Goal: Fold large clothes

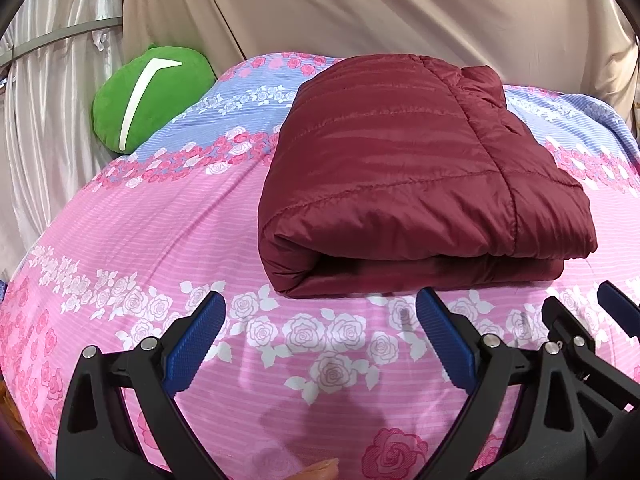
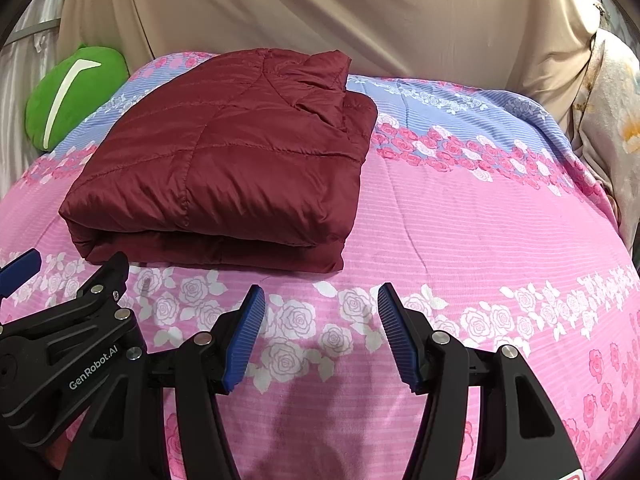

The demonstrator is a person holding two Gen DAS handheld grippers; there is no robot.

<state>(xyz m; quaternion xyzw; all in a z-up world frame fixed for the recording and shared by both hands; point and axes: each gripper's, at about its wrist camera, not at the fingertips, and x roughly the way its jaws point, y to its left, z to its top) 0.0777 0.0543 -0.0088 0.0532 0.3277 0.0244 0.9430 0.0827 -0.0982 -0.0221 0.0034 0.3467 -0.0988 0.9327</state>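
The folded maroon quilted jacket lies far on the pink floral bedsheet. Left gripper and right gripper: jaws apart, empty. Risk: the puffy, slippery fold springing open if nudged.

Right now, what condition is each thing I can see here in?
Maroon jacket: folded into a thick bundle, lying on the bedspread.
Floral bedspread: spread flat.
Green cushion: resting at the far edge.
Left gripper: open, empty.
Right gripper: open, empty.
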